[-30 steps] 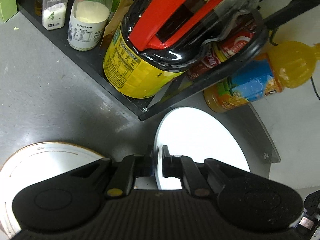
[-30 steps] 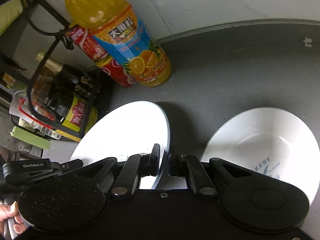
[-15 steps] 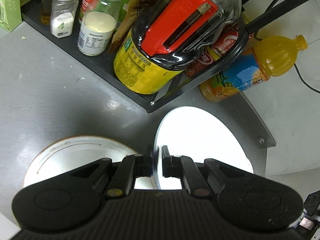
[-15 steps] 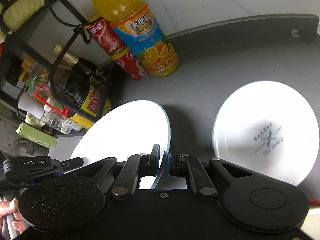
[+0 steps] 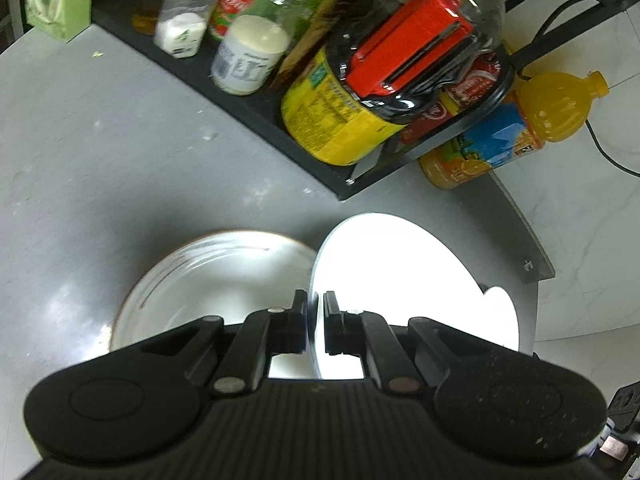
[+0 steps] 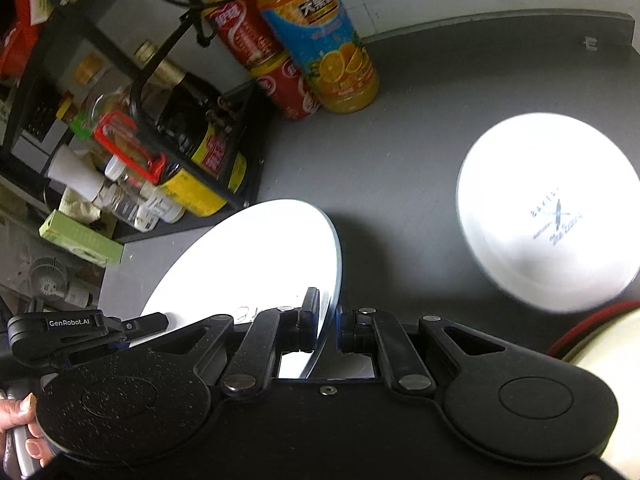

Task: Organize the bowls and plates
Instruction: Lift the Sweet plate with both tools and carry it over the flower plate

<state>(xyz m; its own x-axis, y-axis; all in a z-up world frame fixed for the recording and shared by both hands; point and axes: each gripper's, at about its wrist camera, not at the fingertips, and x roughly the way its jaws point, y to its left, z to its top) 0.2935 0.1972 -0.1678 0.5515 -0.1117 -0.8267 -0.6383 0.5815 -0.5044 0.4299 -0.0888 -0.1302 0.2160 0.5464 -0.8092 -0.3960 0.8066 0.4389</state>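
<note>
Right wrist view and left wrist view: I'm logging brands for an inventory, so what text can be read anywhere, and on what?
"GenRobot.AI": on the left tongs, seen in the right wrist view.
Orange juice bottle: large Chinese characters, too blurred to read.
White bowl: small print around a cross mark, unreadable.
Red cans: white script, blurred.
Yellow-labelled jug and white-capped jar: fine print, too small.

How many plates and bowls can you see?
3, maybe more hidden. A white plate is held by both tools, a brown-rimmed plate lies on the counter beside it, and a white bowl sits farther right.
</note>
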